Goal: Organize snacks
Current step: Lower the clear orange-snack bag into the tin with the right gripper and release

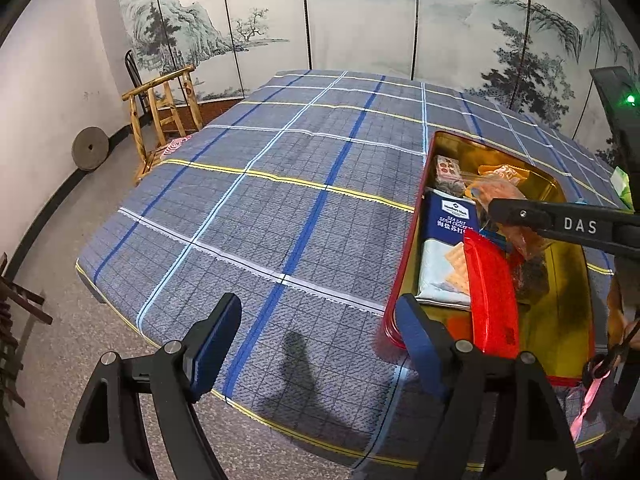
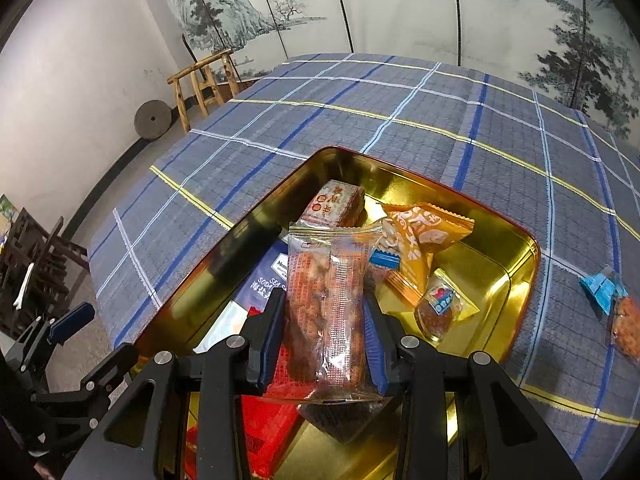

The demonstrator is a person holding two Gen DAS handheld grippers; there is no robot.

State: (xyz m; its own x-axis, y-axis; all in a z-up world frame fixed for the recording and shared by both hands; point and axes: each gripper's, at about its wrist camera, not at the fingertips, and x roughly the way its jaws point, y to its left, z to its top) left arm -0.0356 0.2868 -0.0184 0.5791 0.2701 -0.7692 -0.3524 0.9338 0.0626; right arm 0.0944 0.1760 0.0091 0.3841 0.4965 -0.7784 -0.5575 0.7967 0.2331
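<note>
The right tongs are clamped on a clear snack packet of brown pieces, held over the gold-lined tin with the red outer wall that sits on the plaid-covered surface. Inside the tin lie a blue cracker box at the left, a red packet at the near end, a small patterned box at the far end, an orange pouch and a small wrapped sweet to the right. The left tongs hang apart and hold nothing at the near edge, left of the tin. 2 loose snacks — a blue wrapper and an orange packet — lie on the cloth right of the tin.
</note>
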